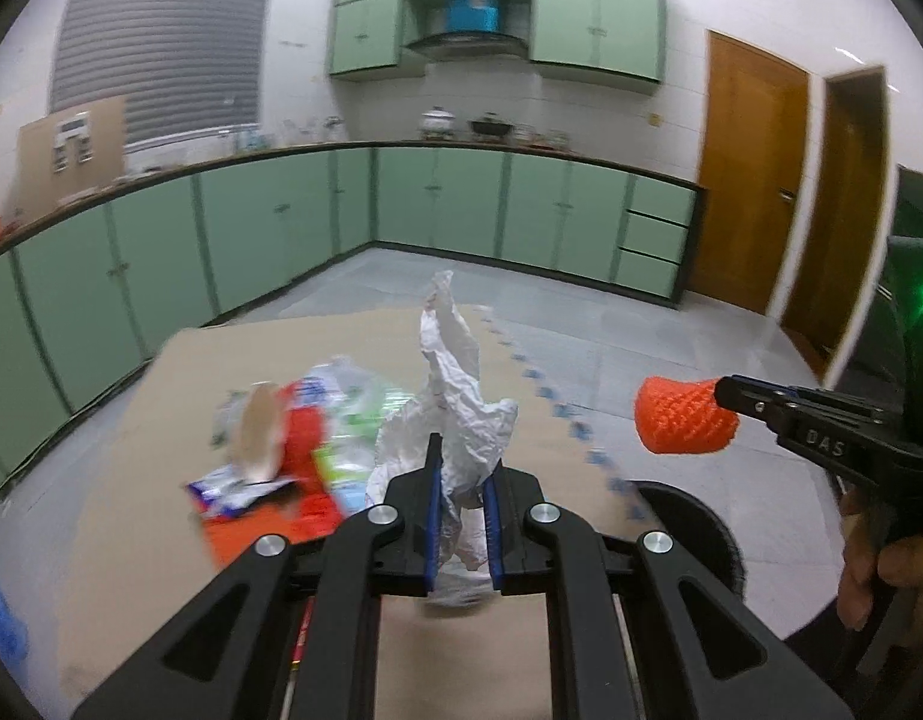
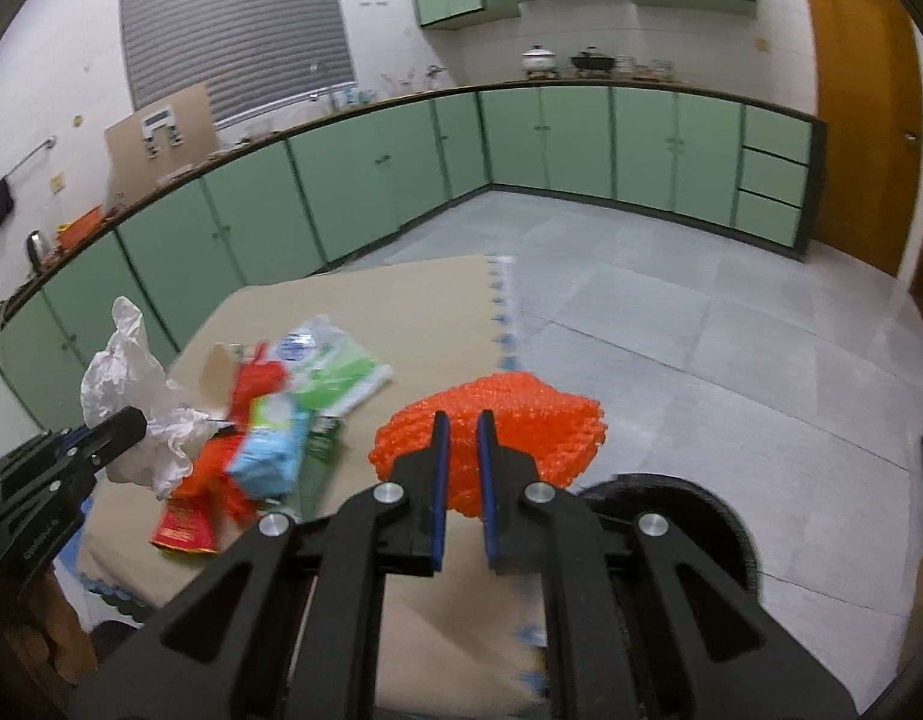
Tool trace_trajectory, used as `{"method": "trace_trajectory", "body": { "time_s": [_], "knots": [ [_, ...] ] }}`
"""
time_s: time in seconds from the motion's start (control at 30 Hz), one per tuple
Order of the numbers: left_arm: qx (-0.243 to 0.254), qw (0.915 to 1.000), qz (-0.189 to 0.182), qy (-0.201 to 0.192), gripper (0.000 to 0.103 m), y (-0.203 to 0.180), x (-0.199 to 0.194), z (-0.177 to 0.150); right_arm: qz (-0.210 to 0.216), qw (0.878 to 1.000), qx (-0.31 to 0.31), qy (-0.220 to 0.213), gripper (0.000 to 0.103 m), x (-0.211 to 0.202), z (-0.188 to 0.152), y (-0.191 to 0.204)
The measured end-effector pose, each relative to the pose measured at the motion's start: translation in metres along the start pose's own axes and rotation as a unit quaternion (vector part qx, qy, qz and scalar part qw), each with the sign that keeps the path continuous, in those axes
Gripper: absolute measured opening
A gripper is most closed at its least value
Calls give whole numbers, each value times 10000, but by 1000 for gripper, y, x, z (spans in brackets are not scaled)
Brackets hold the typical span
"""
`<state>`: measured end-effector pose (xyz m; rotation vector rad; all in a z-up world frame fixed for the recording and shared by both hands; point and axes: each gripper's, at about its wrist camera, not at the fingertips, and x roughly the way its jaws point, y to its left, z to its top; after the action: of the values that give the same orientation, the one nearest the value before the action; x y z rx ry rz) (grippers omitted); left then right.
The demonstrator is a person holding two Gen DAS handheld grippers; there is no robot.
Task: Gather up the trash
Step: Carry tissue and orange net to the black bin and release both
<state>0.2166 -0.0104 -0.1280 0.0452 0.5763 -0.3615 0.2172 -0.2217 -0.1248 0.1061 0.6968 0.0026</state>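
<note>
My left gripper (image 1: 463,468) is shut on a crumpled white paper (image 1: 455,372) and holds it above the tan mat (image 1: 353,348). It also shows in the right wrist view (image 2: 125,420) at the left, with the white paper (image 2: 119,372). My right gripper (image 2: 461,438) is shut on an orange mesh net (image 2: 521,420), held above the mat's right edge; in the left wrist view the orange mesh net (image 1: 683,417) hangs from that gripper (image 1: 725,399). A pile of wrappers and packets (image 2: 275,414) lies on the mat (image 2: 413,312).
A black round bin (image 2: 689,510) sits on the floor below my right gripper, also in the left wrist view (image 1: 695,516). Green kitchen cabinets (image 2: 521,144) line the walls. A wooden door (image 1: 749,180) stands at the right. Grey tiled floor (image 2: 701,330) surrounds the mat.
</note>
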Motion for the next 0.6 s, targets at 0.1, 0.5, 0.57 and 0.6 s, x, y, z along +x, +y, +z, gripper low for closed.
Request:
{"method": "trace_trajectory", "body": {
  "time_s": [0.1, 0.5, 0.57, 0.6],
  "knots": [
    [183, 9988, -439, 115, 13, -37, 20, 9, -276, 9995, 122, 126, 8, 3, -9, -37],
    [670, 9772, -1635, 1177, 13, -171, 143, 1, -860, 9820, 963, 1382, 8, 91, -86, -167],
    [741, 9735, -1695, 1344, 14, -184, 162, -3, -846, 9779, 1130, 1541, 8, 105, -93, -180],
    [830, 9714, -1680, 1460, 15, -194, 177, -8, -832, 9749, 1200, 1678, 11, 113, -100, -188]
  ]
}}
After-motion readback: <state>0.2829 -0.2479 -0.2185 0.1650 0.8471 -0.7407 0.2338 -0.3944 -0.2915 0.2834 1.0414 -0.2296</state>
